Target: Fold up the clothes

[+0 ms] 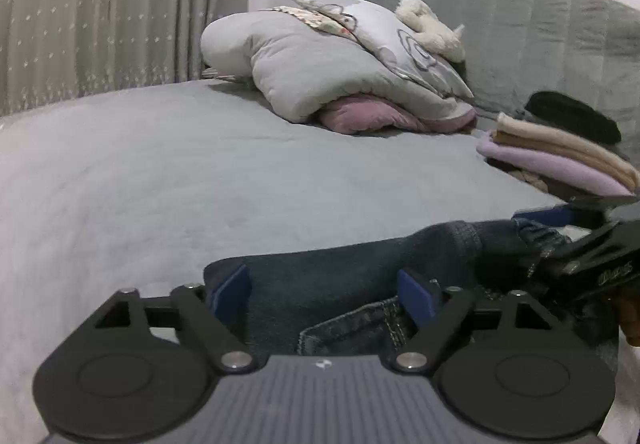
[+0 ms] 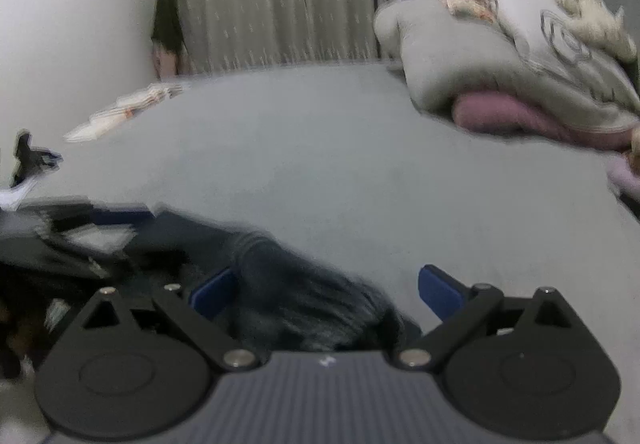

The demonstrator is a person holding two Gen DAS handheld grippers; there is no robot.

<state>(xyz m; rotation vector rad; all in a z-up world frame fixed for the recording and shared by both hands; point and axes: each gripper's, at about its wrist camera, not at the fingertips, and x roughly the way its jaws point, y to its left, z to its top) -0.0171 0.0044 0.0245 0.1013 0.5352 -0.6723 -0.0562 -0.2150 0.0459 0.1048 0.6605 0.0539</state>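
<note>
Dark blue jeans (image 1: pixel 340 268) lie bunched on the grey bed cover (image 1: pixel 160 172), close in front of both cameras. My left gripper (image 1: pixel 324 292) stands open over them, its blue pads (image 1: pixel 230 292) wide apart with denim and a stitched seam lying between them, not pinched. My right gripper (image 2: pixel 326 292) is open too, with a blurred fold of the jeans (image 2: pixel 304 300) lying between its pads, nearer the left one. In the left wrist view the right gripper's black frame (image 1: pixel 600 256) comes in from the right edge, at the jeans' right end.
A stack of folded lilac and beige clothes (image 1: pixel 560 160) sits at the right, with a black item (image 1: pixel 572 116) behind it. A grey duvet heap (image 1: pixel 320 64) with a pillow, a plush toy and a pink cushion (image 1: pixel 380 116) lies by the headboard. Curtains hang behind.
</note>
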